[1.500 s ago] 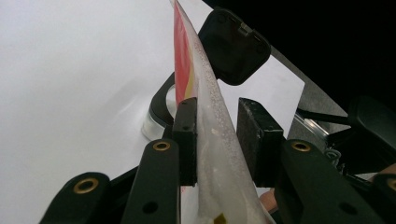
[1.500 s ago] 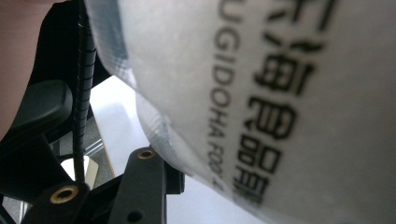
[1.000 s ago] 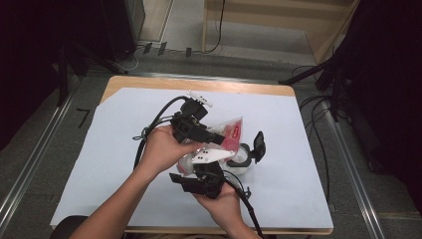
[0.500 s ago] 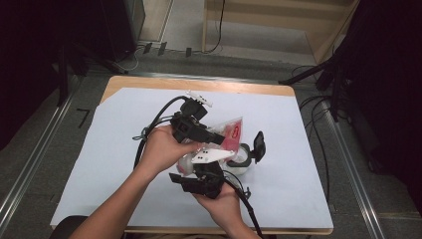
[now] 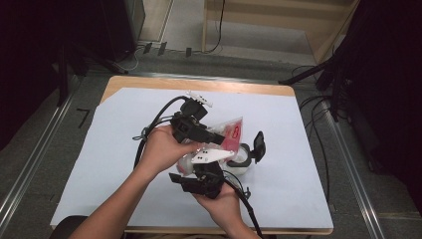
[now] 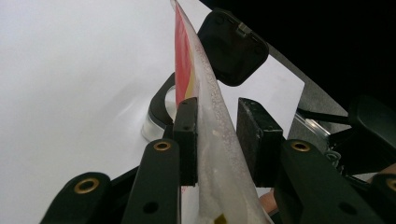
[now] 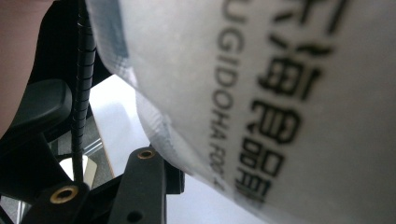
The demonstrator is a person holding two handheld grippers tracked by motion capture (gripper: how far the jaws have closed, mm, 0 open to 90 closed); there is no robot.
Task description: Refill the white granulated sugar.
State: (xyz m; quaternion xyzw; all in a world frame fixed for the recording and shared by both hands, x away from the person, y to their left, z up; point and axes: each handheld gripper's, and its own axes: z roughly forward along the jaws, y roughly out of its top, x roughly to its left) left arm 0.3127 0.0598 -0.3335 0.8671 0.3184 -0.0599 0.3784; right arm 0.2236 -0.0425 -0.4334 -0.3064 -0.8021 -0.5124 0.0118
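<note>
Over the white paper-covered table (image 5: pixel 99 169), both hands hold a clear plastic food pouch with red print (image 5: pixel 230 133) between them, lifted above a round clear container with a black hinged lid (image 5: pixel 247 155) standing open. The left gripper (image 6: pixel 215 135) is clamped on the pouch's edge, which runs up between its black pads. The right gripper (image 5: pixel 201 174) sits under the pouch's lower end, printed film pressing close against its camera; whether its jaws pinch the pouch cannot be told.

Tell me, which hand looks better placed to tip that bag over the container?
Probably the left. The left gripper has the plastic bag between its jaws, above the round container with its open black lid. The right gripper sits lower, under the bag's bottom end.
</note>
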